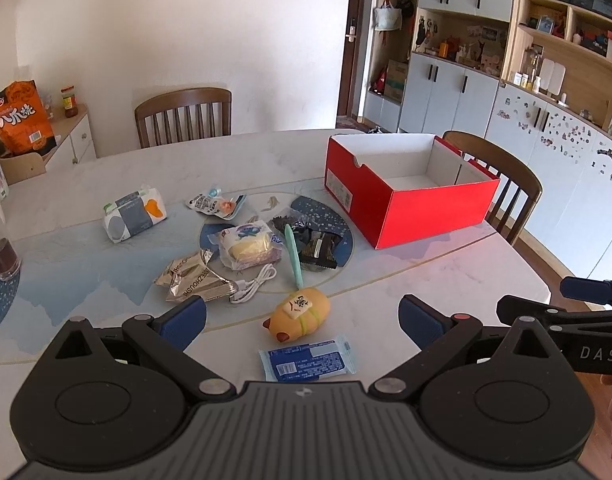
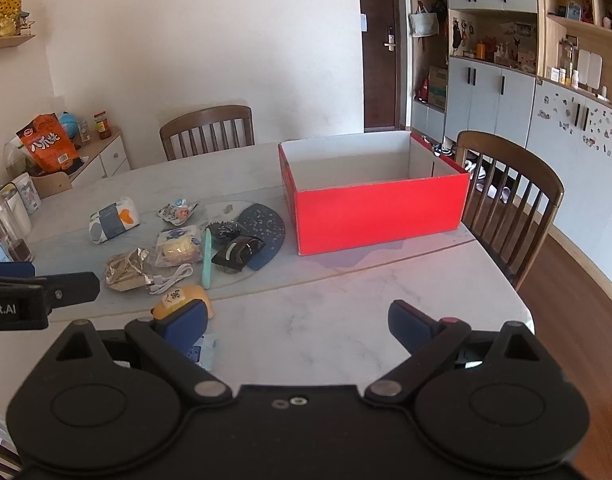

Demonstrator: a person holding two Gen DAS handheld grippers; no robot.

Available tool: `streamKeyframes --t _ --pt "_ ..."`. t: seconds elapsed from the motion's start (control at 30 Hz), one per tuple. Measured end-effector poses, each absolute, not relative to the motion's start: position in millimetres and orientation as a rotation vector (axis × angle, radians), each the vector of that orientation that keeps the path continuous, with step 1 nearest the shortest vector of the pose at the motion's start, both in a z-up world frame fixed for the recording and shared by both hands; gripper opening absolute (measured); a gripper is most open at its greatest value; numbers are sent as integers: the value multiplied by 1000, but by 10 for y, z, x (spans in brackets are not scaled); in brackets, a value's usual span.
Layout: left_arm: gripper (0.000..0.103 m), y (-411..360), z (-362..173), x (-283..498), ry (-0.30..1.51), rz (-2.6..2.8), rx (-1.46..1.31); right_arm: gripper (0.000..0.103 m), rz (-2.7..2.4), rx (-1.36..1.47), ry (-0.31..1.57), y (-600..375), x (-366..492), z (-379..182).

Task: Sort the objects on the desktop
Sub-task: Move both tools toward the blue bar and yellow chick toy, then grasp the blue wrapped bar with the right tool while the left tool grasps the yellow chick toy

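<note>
Marble-topped table (image 1: pixel 385 292): oval, pale, with a blue printed mat near its middle; carried everything listed below.

Red box (image 1: pixel 405 204): open-topped cardboard, white inside, nothing visible in it; stood on the far right part of the table, well apart from the loose items; same box in the right wrist view (image 2: pixel 379 212).

Left gripper (image 1: pixel 302 320): jaws spread wide, nothing between them; hovered above the near table edge, over the blue sachet and yellow toy.

Right gripper (image 2: pixel 298 322): jaws likewise wide apart, gripping nothing; hung over bare marble in front of the red box.

Tissue pack (image 1: pixel 134 214): white, grey and orange; lay left of the cluster, apart from it.

Bagged bun (image 1: pixel 250 246): clear printed wrapper, on the mat at the cluster's centre.

Foil snack bag (image 1: pixel 192 280): crumpled, silver-brown, just left of the bun.

Dark wrapped snack (image 1: pixel 317 250): black packet, right of the bun, on the mat.

Yellow plush toy (image 1: pixel 300 314): banded with a white tile tag; nearest the cluster's front.

Blue sachet (image 1: pixel 307 360): flat, near edge, just in front of the toy.

Small printed pouch (image 1: pixel 214 202): far side of the cluster.

Teal pen-like stick (image 1: pixel 293 256): lay between bun and dark snack, its near end at the toy.

White cable (image 1: pixel 254 288): coiled beside the foil bag.
</note>
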State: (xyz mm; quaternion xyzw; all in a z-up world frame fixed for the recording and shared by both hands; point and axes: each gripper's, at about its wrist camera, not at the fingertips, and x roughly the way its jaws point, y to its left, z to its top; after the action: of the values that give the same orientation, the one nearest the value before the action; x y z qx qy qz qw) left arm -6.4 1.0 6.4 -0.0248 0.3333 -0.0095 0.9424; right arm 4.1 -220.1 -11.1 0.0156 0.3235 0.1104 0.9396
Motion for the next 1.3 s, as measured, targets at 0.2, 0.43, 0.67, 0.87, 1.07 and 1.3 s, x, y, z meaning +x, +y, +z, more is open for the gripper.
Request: streamKeyframes --t 0.2,0.43,0.67,0.87,1.07,1.3 --pt "103 30 61 -58 676 -21 -55 98 237 34 658 -2197 41 -112" --pt "103 47 46 -33 678 -18 -59 98 248 20 652 -2159 42 -101" --pt "103 64 30 -4 677 -12 -54 98 273 5 651 -2085 57 -104" --pt "103 162 2 77 660 -4 -70 98 326 -40 632 -1954 66 -119" --pt "103 245 -65 180 639 -15 -62 98 387 -65 627 -1799 79 -181" --pt "103 345 -169 381 620 -47 -39 98 449 -95 636 -1580 89 -309"
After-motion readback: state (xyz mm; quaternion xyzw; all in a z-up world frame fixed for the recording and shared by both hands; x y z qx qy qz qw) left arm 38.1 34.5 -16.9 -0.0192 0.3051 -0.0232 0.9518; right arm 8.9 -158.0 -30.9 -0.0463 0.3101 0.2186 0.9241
